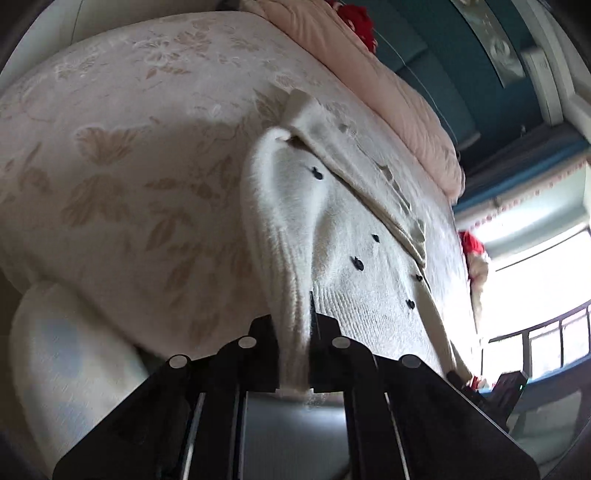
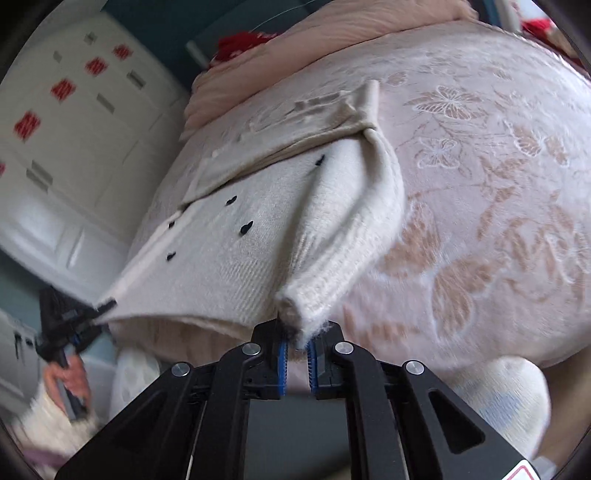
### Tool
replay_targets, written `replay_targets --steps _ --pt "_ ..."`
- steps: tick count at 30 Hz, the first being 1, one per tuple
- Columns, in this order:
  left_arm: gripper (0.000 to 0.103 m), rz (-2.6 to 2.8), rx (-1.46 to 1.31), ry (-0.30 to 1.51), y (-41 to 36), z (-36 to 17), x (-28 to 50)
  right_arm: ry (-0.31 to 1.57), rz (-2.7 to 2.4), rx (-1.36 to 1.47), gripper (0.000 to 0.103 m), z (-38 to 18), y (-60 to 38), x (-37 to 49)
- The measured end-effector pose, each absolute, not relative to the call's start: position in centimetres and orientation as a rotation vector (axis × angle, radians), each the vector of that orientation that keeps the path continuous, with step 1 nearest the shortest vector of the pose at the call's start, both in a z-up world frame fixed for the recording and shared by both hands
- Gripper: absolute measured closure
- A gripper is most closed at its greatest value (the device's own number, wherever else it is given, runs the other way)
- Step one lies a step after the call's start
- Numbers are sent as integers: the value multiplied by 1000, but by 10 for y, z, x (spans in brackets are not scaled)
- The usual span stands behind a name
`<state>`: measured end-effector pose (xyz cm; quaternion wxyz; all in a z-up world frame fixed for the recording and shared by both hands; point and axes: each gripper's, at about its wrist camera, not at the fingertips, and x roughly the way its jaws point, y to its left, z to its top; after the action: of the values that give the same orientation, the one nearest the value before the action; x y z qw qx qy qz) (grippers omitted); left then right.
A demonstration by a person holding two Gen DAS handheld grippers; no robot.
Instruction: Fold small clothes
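A small white knitted sweater point(image 1: 332, 236) with little black marks lies on a bed, its far part folded over as a beige band. It also shows in the right wrist view point(image 2: 258, 236). My left gripper point(image 1: 295, 354) is shut on one near corner of the sweater, at a folded sleeve edge. My right gripper point(image 2: 295, 347) is shut on the other near corner, blue pads pinching the hem. The left gripper also shows at the left of the right wrist view point(image 2: 74, 325), holding its corner lifted off the bed.
The bed point(image 1: 129, 166) has a pale pink floral cover. A pink quilt point(image 1: 388, 85) lies along its far side, with a red item point(image 1: 358, 22) by it. A white cabinet point(image 2: 74, 129) with red decals stands beyond. A bright window point(image 1: 535, 295) is at right.
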<state>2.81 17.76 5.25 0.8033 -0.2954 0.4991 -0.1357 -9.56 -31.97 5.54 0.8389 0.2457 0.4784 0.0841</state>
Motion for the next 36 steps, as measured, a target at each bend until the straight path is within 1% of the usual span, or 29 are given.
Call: replay_targets --steps 5,8,11,14,17,20,21,22,23,24,25,26,28,29,30,31,32,33,34,36 --pt "96 -325 -542 1206 183 57 -49 1191 273 421 95 49 -300 -170" --pt "96 -347 -511 1258 186 63 -96 1291 337 386 95 41 -287 -213" --pt "96 -346 -520 1283 190 72 -116 1353 358 411 95 40 -285 -237" --pt "96 -358 -524 1203 191 95 -96 1270 342 417 95 63 -299 -221" --pt "95 -394 -515 1054 174 132 -37 1070 294 491 95 97 -333 -167" --pt "94 -396 -444 876 144 160 37 892 260 568 93 112 -365 -93" --pt "90 -368 -428 841 136 164 51 860 241 599 92 110 -371 -70" --pt "88 -361 -426 811 120 161 78 824 215 655 85 101 -382 -39" --pt "88 -360 -416 803 109 155 101 816 188 705 83 88 -392 -10" --pt "80 -319 -394 791 97 143 129 817 146 724 83 75 -397 11" --pt "75 -276 -363 829 86 124 158 821 69 737 79 61 -400 34" --pt "72 -229 -355 855 84 110 173 828 25 745 79 51 -405 46" --pt "72 -151 -382 895 90 87 190 817 -51 758 79 43 -412 58" --pt "70 -149 -416 900 94 82 193 795 -41 766 72 44 -412 56" --pt "60 -155 -437 900 99 79 192 780 -34 757 64 46 -408 53" --pt "52 -166 -454 897 107 77 188 777 -41 708 50 48 -404 49" --pt "35 -173 -450 902 115 76 187 780 -40 660 45 49 -397 44" --pt "30 -178 -437 901 121 74 188 797 -32 580 44 48 -390 38" --pt "30 -176 -419 901 123 72 185 821 -32 521 43 45 -385 38" --pt "24 -152 -376 931 124 62 190 885 -43 398 41 31 -375 44"
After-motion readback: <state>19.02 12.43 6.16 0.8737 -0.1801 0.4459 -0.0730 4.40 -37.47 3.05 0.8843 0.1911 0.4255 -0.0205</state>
